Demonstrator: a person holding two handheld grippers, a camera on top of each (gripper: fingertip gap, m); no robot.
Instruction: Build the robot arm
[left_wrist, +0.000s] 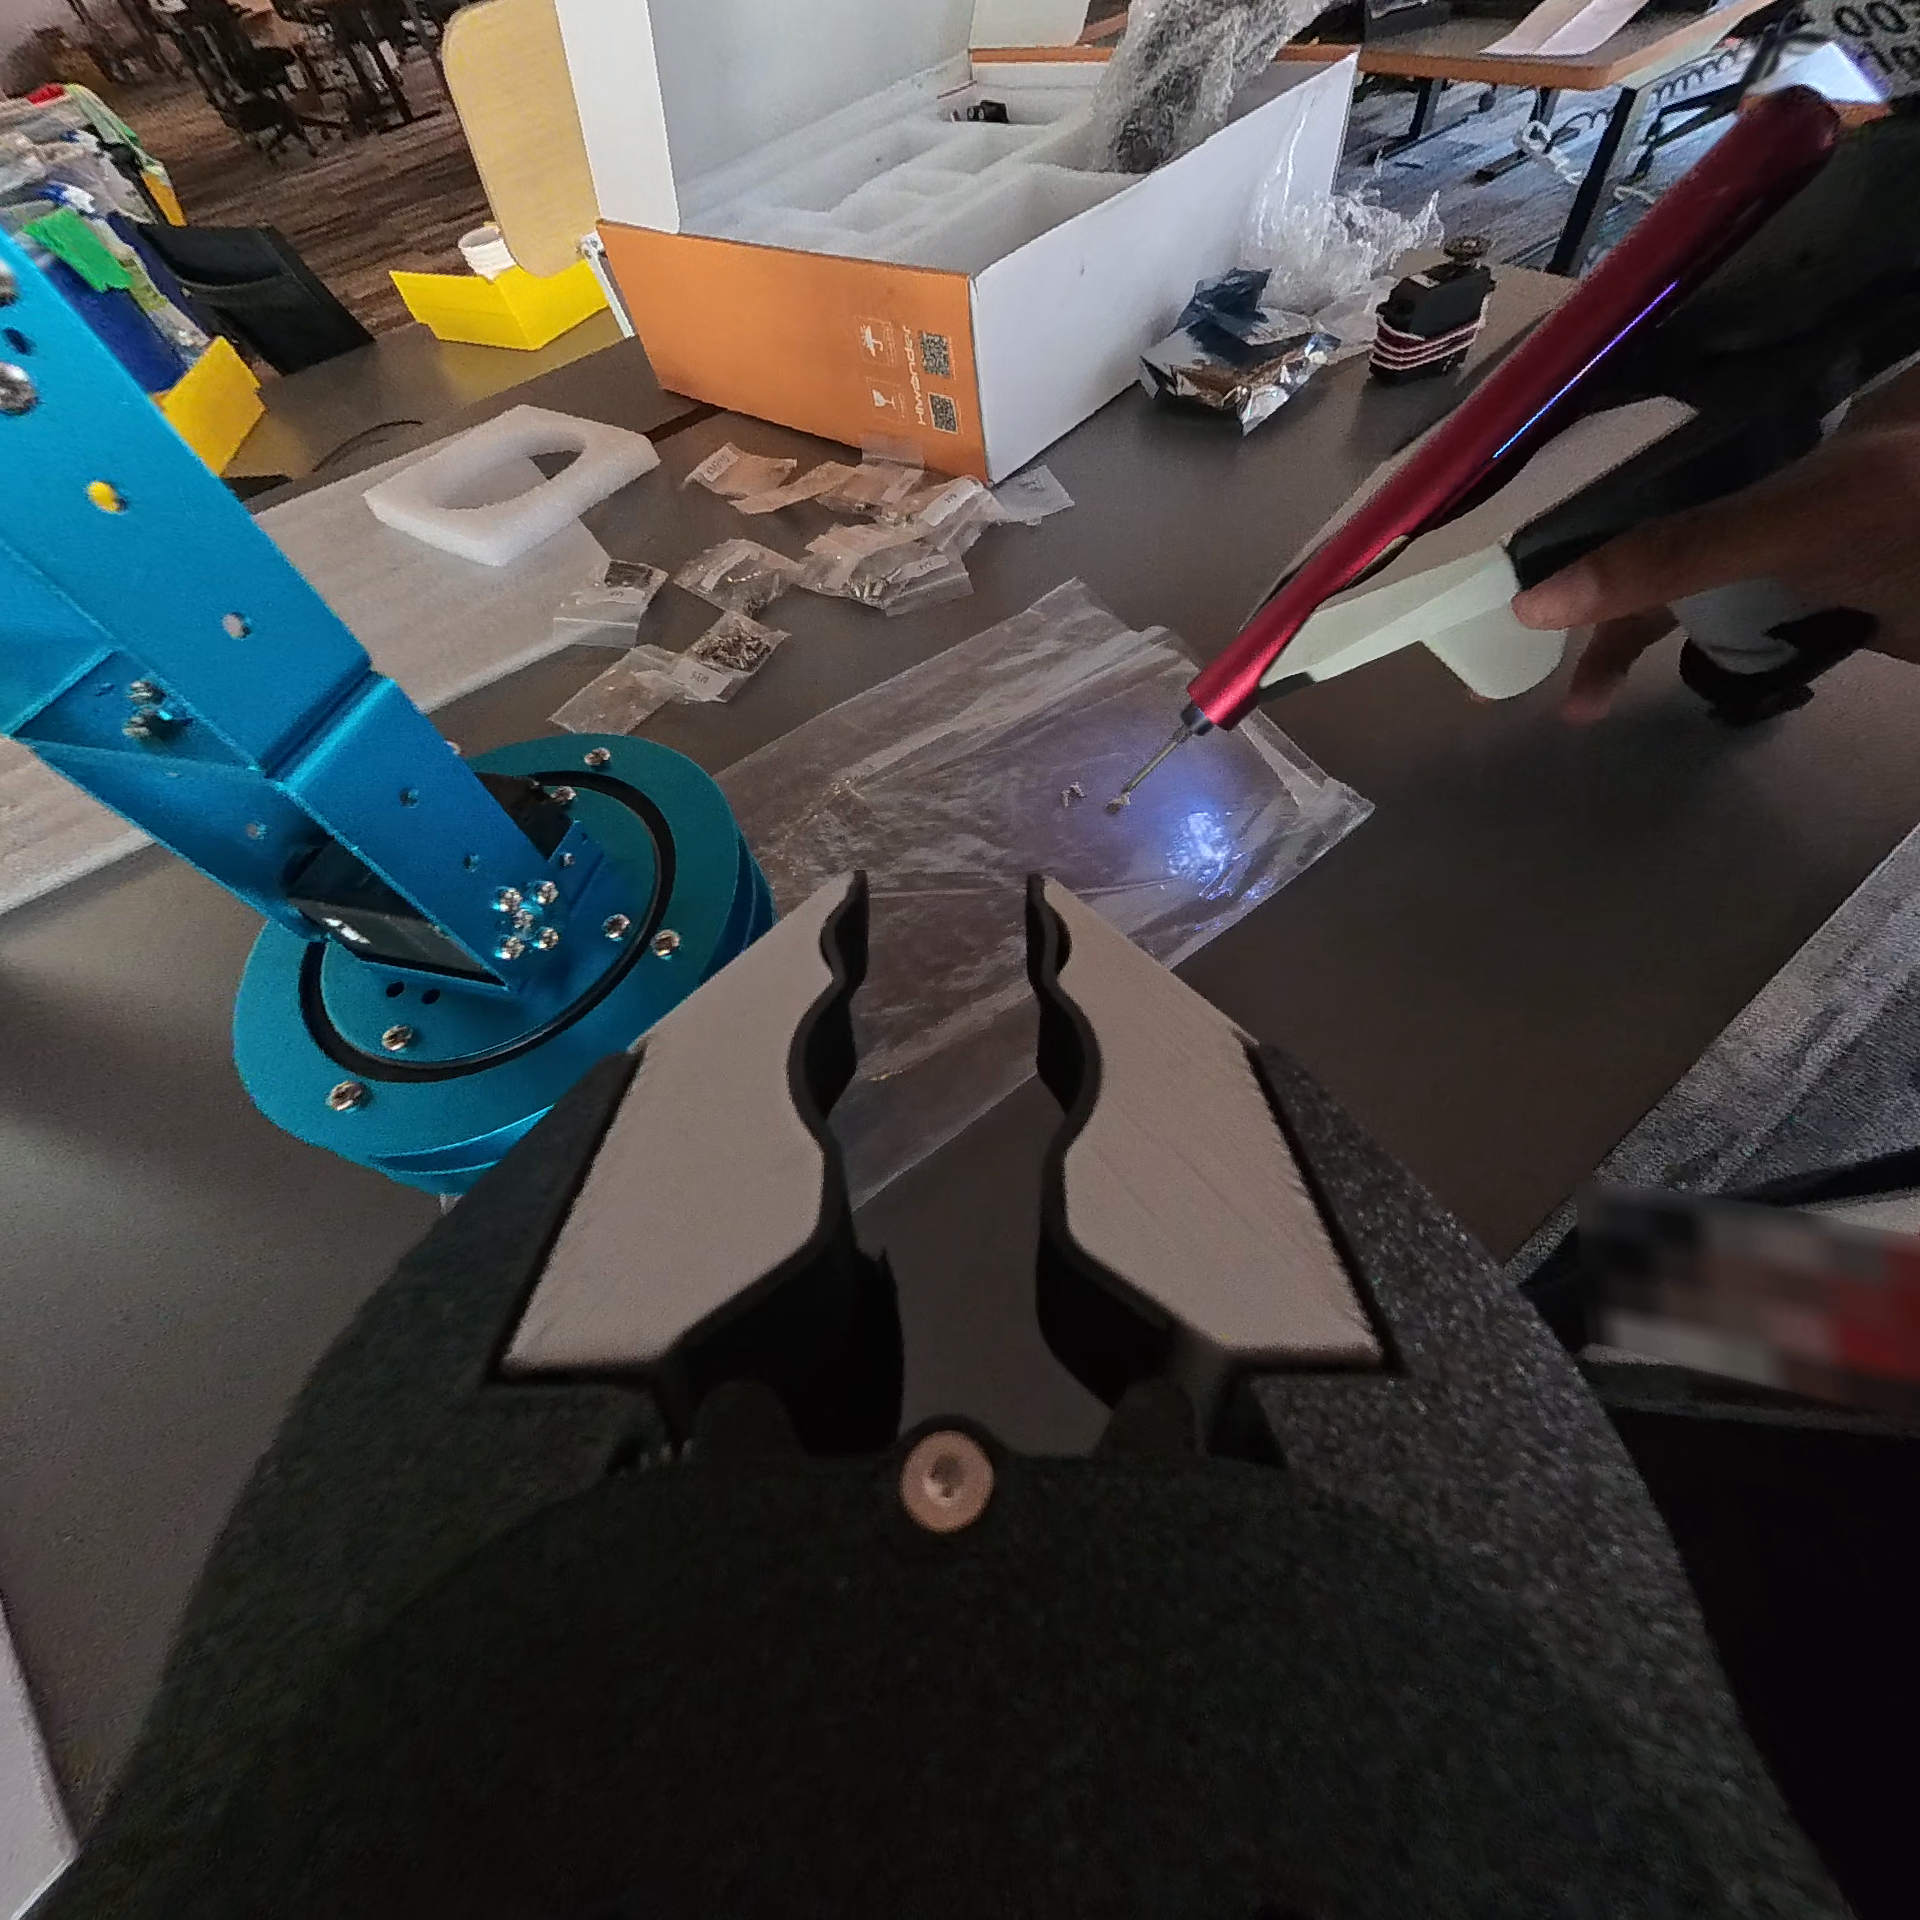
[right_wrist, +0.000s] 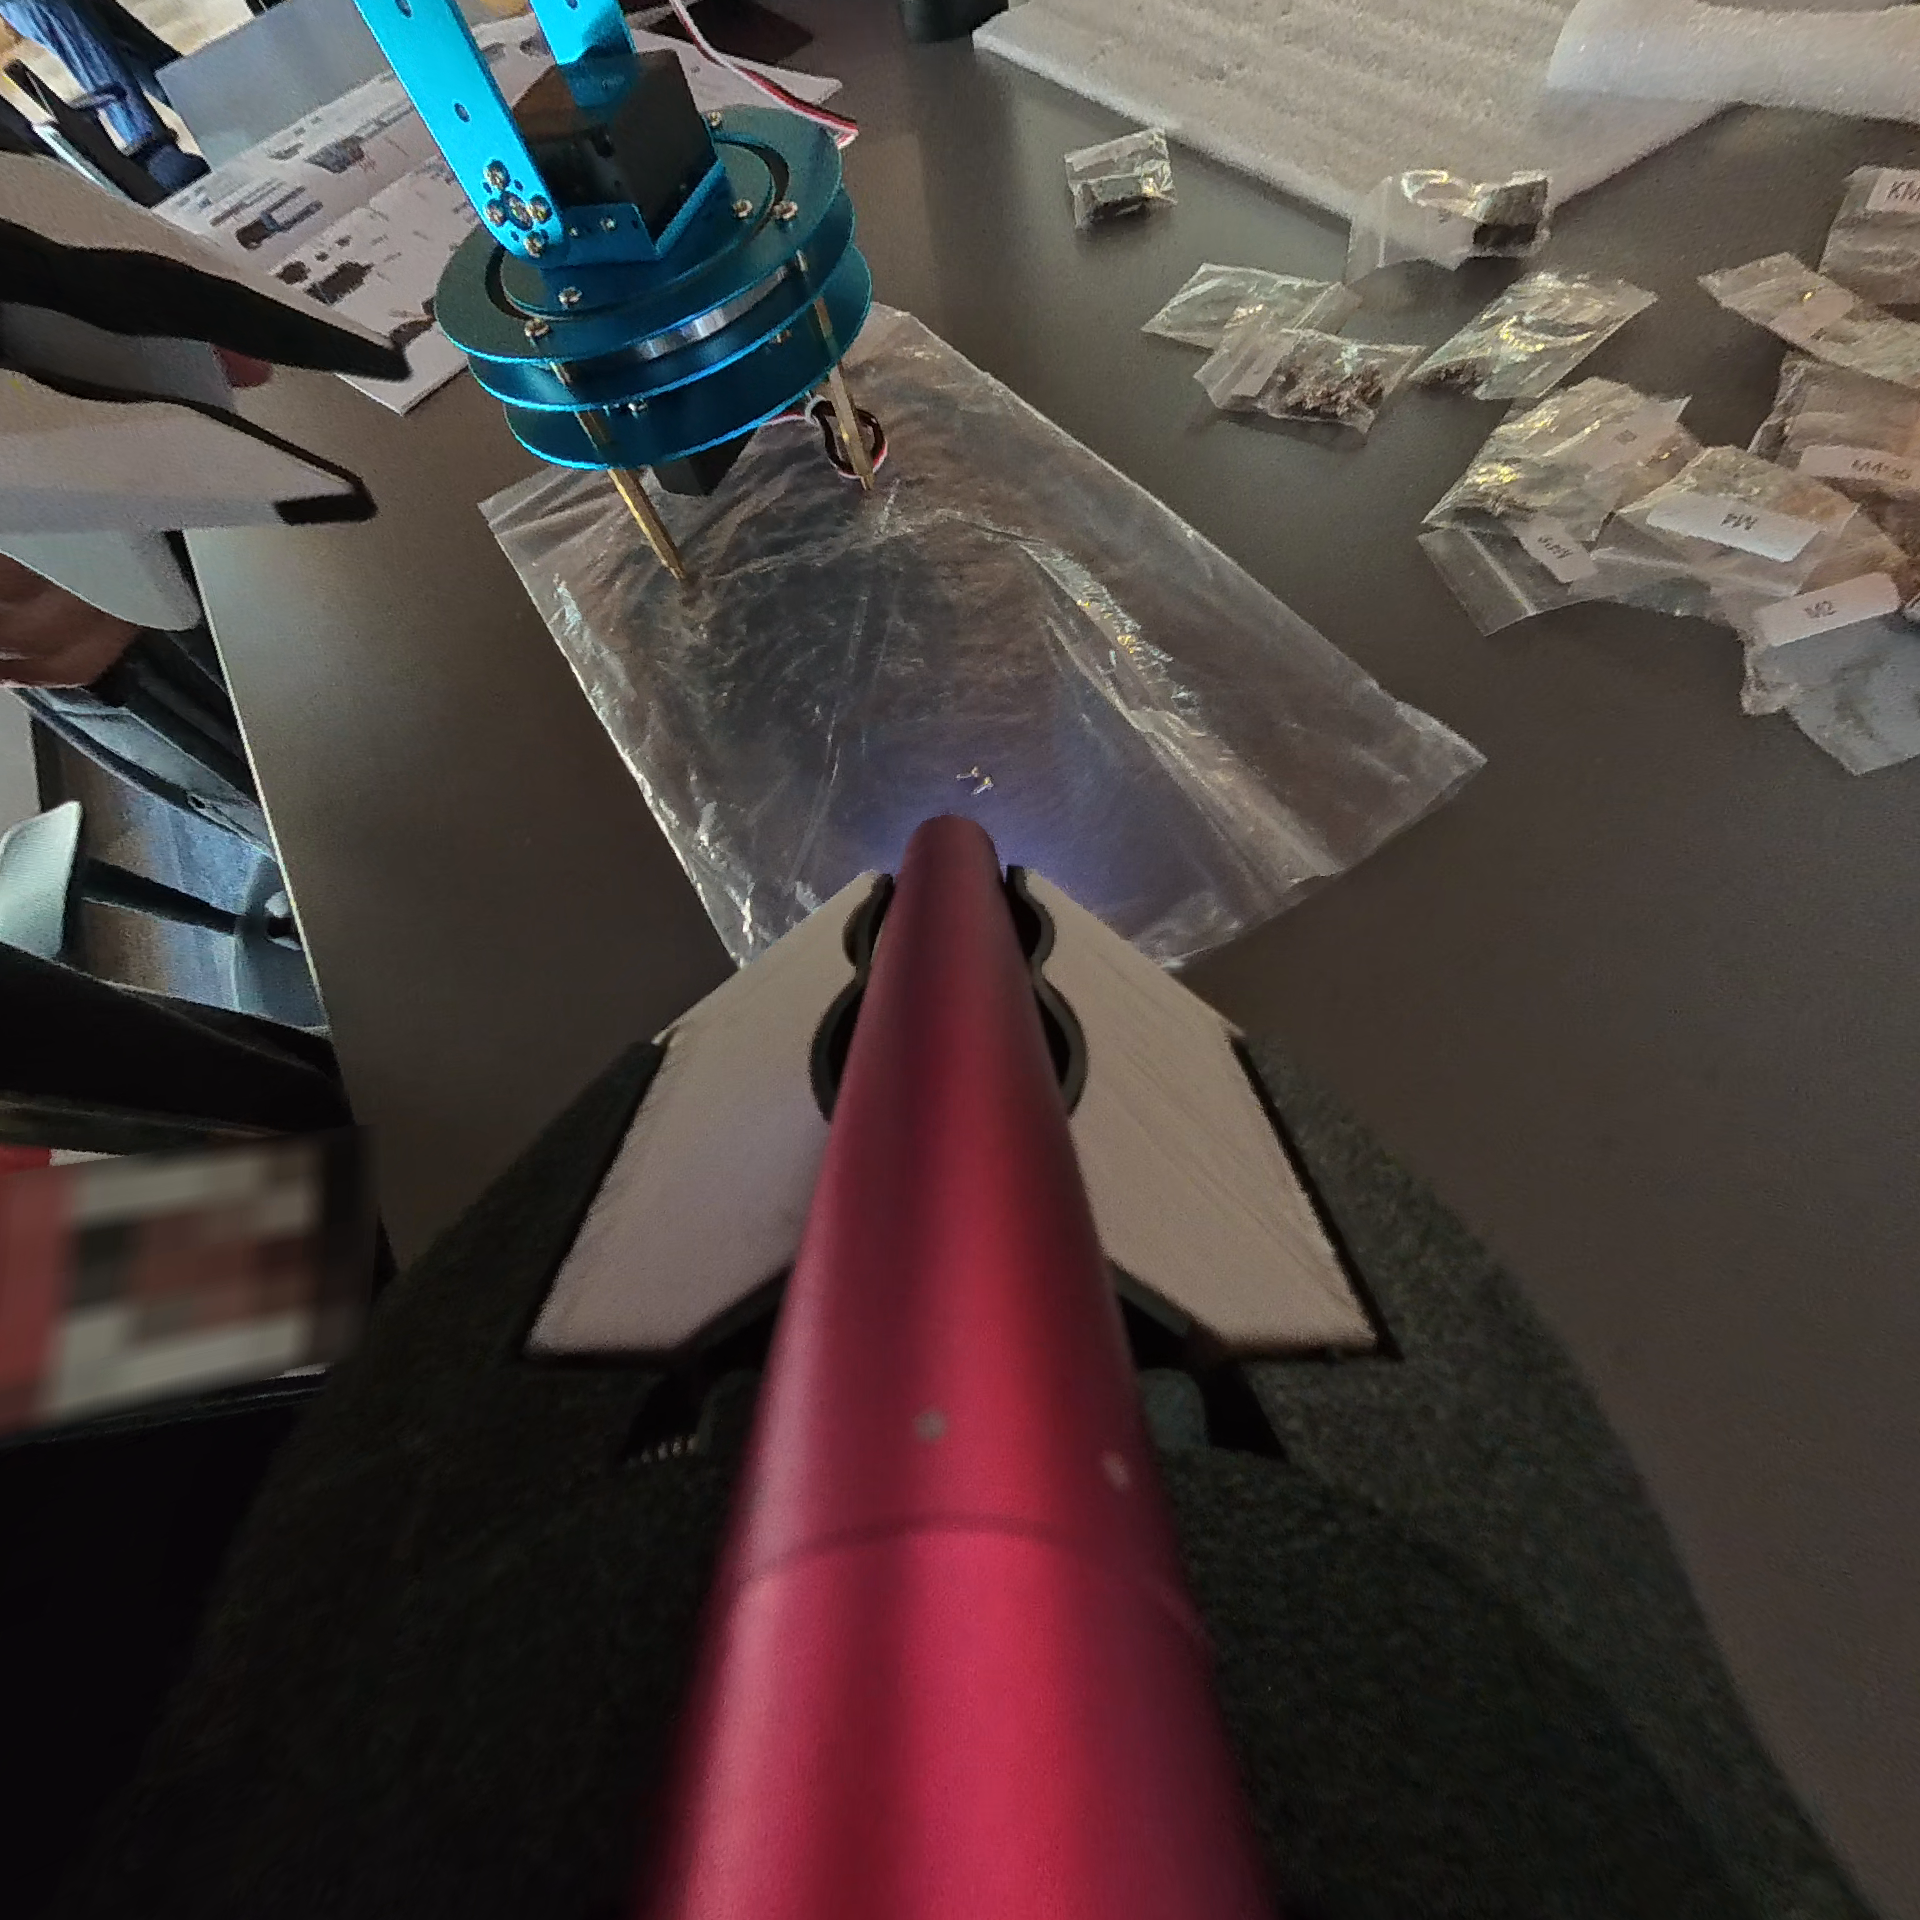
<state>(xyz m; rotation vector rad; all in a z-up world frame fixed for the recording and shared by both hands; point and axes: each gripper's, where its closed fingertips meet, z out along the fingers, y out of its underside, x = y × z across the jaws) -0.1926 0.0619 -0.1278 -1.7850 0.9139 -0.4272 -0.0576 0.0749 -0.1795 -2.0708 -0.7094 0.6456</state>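
Right gripper (right_wrist: 948, 894) clamps a slim red screwdriver (right_wrist: 935, 1351), lit tip over plastic bag (right_wrist: 1039, 665).

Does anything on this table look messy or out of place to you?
Somewhat. Two tiny loose screws lie on a crumpled clear bag, right under the lit tip of the red screwdriver held in the right claw. Small parts bags are scattered in a heap. The blue base stands on thin legs, partly on that bag.
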